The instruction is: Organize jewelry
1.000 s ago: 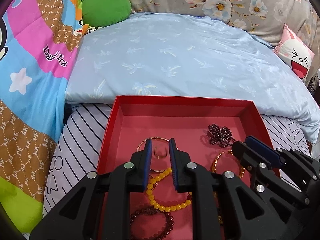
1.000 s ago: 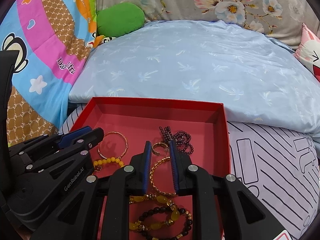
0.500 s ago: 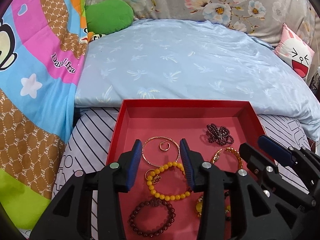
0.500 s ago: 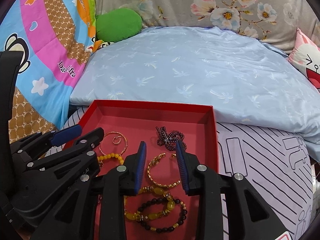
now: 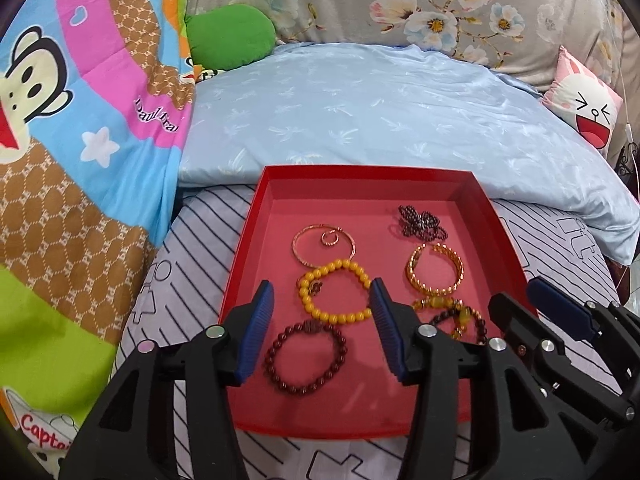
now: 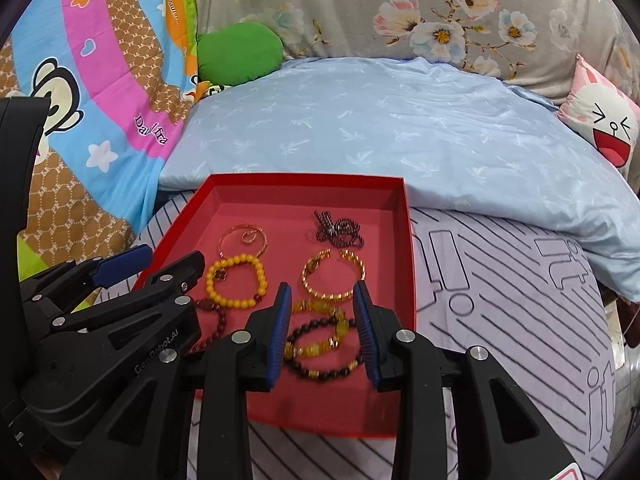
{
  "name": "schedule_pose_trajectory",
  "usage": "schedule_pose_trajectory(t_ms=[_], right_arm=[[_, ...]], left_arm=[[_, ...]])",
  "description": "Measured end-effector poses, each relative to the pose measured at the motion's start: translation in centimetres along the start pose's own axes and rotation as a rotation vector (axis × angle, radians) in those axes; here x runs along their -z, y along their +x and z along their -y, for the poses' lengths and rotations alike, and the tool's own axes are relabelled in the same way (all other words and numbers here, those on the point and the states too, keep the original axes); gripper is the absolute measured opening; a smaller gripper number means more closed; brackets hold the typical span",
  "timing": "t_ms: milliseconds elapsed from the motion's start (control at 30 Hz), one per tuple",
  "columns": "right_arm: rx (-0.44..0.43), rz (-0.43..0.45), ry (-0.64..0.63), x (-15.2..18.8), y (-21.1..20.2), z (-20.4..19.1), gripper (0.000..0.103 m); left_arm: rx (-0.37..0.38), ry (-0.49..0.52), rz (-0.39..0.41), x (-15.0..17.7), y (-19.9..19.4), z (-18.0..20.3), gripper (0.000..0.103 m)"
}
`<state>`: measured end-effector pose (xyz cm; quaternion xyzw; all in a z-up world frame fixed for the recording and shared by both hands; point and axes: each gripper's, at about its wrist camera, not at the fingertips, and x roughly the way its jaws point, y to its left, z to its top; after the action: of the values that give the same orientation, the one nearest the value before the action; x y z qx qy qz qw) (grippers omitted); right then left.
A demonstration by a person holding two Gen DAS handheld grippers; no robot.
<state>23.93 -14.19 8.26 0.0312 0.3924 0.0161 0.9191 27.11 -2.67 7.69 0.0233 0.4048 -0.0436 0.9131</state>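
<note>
- Your left gripper (image 5: 322, 326) has just been opening its jaws and now stands released, with nothing pressed between the pads; the yellow bead bracelet (image 5: 335, 291) lies flat on the tray floor just ahead of the tips, and the dark red bead bracelet (image 5: 306, 355) lies below, between the two fingers.
- Your right gripper (image 6: 322, 330) is also released and empty, its jaws having parted within the last second; the black and amber bracelet (image 6: 320, 346) sits on the floor between its fingers, untouched.
- Ahead of that gripper the gold cuff (image 6: 334, 276) rests open side away from you, and beyond it lies the bunched dark bead chain (image 6: 338, 230).
- The thin gold bangle (image 5: 324, 244), with a small ring (image 5: 330, 237) lying inside it, is farthest ahead of your left gripper.
- All pieces sit apart inside the red tray (image 5: 404, 426), likely so each can be picked out singly; the sorting looks nearly or fully done.
- The tray rests on a striped sheet (image 6: 500, 300), soft ground, so press lightly.
</note>
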Motion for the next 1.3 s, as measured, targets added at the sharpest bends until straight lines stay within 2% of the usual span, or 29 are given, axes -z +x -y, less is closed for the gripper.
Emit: schedule_pose_trajectory(t_ms=[367,533,1033,1067,1300], right_arm=[[0.050,0.019,-0.042,2.8,-2.4,-0.6,0.037],[0.066,0.014,-0.035,3.8,-2.9,-0.1,0.051],[0.088,-0.012,-0.014,5.6,-3.5,1.1,0.084],[0.087,-0.013,-0.013,5.7,-3.5,1.1,0.084],[0.107,0.018,-0.030,6.3,-4.0,1.0,0.086]], left_arm=[[-0.014,-0.031,-0.021,3.2,-1.8,-0.4,0.056],[-0.016,-0.047,-0.033,4.2,-2.2,-0.6,0.058],[-0.058,-0.050,-0.043,6.3,-3.1,-1.1,0.073],[-0.063,-0.050,-0.042,6.3,-3.1,-1.1,0.076],[-0.077,-0.048,-0.037,6.8,-3.3,-1.3,0.083]])
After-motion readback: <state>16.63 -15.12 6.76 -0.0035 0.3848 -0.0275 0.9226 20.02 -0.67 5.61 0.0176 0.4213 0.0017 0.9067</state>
